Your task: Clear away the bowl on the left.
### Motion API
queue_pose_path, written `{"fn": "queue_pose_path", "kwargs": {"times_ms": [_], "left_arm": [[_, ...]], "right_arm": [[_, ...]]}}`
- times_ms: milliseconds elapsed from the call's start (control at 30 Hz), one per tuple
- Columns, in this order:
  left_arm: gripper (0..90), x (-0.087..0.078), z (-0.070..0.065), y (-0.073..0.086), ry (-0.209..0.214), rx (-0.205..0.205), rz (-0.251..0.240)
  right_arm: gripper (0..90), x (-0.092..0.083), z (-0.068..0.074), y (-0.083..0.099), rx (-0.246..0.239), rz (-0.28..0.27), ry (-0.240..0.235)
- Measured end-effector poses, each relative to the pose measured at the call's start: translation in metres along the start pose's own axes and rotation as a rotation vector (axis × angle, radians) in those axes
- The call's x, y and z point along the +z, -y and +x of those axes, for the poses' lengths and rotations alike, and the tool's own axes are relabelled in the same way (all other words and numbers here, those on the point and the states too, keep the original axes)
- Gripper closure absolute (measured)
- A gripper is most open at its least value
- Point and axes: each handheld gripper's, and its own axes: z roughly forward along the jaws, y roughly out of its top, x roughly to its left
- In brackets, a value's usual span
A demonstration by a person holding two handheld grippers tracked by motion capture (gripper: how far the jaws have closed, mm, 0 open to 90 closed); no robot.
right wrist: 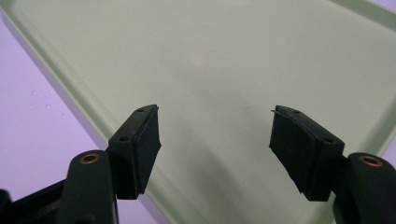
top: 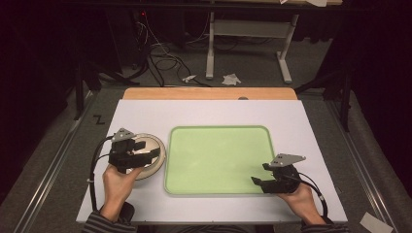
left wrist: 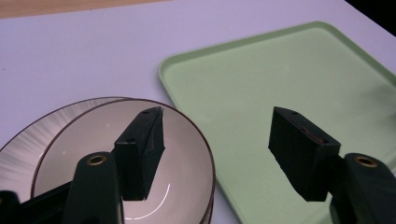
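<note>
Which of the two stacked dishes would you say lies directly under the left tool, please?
The upper cream bowl with the thin dark rim; the streaked plate peeks out beneath it, farther from the green tray.

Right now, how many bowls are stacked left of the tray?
2. The top bowl sits nested in the lower bowl, both on the table left of the green tray, under the open left gripper. More underneath could be hidden.

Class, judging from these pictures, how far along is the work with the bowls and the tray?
Nothing looks done: the green tray is bare. In hand: the left gripper hangs open over the stacked bowls, one jaw above the top bowl, gripping nothing; the right gripper hangs open over the tray's corner. Left, probably: gripping a bowl and moving it onto the tray.
</note>
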Motion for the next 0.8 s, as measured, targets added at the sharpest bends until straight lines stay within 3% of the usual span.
{"fn": "queue_pose_path", "kwargs": {"times_ms": [333, 400, 700, 800], "left_arm": [[35.8, -0.007, 0.018, 0.003, -0.047, -0.050, -0.011], [35.9, -0.007, 0.024, 0.004, -0.077, -0.051, -0.001], [35.6, -0.009, 0.040, 0.008, -0.126, -0.094, 0.018], [35.3, -0.007, 0.047, 0.010, -0.152, -0.099, 0.048]], "right_arm": [[34.6, 0.001, 0.000, 0.000, 0.002, 0.005, -0.002], [34.6, 0.001, 0.001, 0.000, 0.002, 0.005, -0.002], [34.7, 0.001, 0.001, 0.000, 0.001, 0.003, -0.001], [34.7, 0.001, 0.001, 0.000, 0.000, 0.009, 0.000]]}}
